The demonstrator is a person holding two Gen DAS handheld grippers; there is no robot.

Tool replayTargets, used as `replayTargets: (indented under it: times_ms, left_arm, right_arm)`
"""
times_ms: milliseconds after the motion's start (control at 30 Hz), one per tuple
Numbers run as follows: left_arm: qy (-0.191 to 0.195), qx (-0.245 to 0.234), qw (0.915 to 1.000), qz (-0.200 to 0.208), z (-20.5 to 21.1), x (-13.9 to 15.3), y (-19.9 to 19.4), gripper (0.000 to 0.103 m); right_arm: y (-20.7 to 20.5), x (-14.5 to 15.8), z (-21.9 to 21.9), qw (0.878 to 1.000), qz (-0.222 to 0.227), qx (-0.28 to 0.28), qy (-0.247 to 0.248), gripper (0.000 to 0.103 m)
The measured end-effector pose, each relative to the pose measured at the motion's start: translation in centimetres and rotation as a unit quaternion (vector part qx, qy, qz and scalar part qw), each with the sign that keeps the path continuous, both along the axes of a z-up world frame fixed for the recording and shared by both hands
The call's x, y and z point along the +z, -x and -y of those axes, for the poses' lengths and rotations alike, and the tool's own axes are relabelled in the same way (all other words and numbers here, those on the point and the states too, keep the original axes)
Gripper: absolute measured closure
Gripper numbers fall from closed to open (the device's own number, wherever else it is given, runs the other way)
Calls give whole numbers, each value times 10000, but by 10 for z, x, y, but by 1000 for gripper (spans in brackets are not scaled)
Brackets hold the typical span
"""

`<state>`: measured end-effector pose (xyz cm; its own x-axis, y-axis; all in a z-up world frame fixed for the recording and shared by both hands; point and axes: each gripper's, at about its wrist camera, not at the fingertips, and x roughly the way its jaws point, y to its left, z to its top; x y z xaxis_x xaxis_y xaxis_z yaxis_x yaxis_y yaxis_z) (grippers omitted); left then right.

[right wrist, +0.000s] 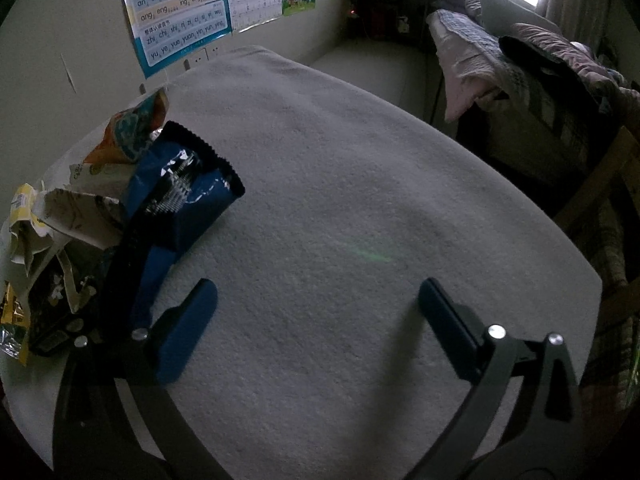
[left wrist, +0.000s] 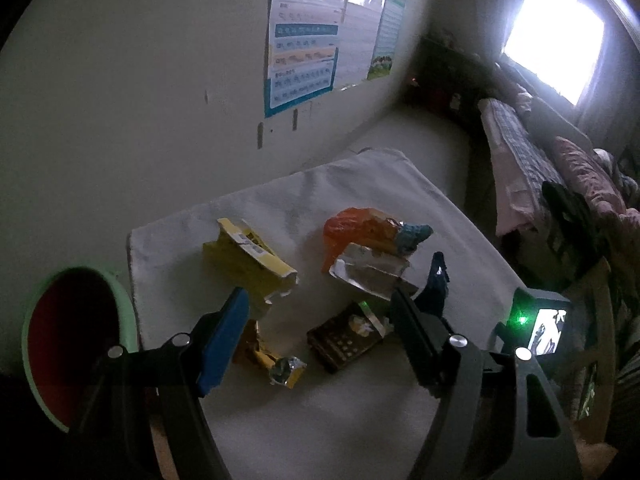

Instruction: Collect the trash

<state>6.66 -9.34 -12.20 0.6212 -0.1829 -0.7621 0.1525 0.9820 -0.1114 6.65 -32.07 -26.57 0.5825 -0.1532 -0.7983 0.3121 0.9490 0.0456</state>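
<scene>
Several pieces of trash lie on a white cloth-covered table [left wrist: 360,420]. In the left wrist view I see a torn yellow carton [left wrist: 250,266], an orange and teal snack bag [left wrist: 372,230], a silver foil-lined wrapper [left wrist: 368,274], a dark brown wrapper [left wrist: 344,340], a small gold foil wrapper [left wrist: 272,360] and a dark blue wrapper [left wrist: 436,284]. My left gripper [left wrist: 320,316] is open above the brown and gold wrappers. My right gripper [right wrist: 318,308] is open over bare cloth. The blue wrapper [right wrist: 188,196] lies just left of it.
A bin with a green rim and red inside [left wrist: 68,344] stands at the table's left edge. A poster [left wrist: 304,36] hangs on the wall behind. A bed with bedding [left wrist: 560,176] and a bright window [left wrist: 556,36] are on the right. A wooden chair [right wrist: 600,184] stands beside the table.
</scene>
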Motion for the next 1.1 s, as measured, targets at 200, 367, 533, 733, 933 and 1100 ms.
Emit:
replayTargets:
  times_ms: [200,367,533,733,933,1100]
  left_arm:
    - [59,16,10000,-45,-3,-2,-1,33]
    - [-31,-9,9999,-141,-1,-11,-2,33]
    - [-103,95,9997,-177,-10,-11,-1,33]
    - [-98,225,9994,-244,-18,-13,-4,33]
    - [-62,250,9991,-349,-21,-18,-5,33]
    - [-21,303,9990,-327,-27,-18,-3,33]
  right_arm:
    - [0,0,0,10000,-1,-2,1,3]
    - [0,0,0,10000,-3,-1,3,3]
    - [0,0,0,10000,-5,-2,4,4]
    - [0,0,0,10000,-5,-2,6,3]
    - [0,0,0,10000,-7,-3,7,3]
    - [0,0,0,10000,-8,-3,9,4]
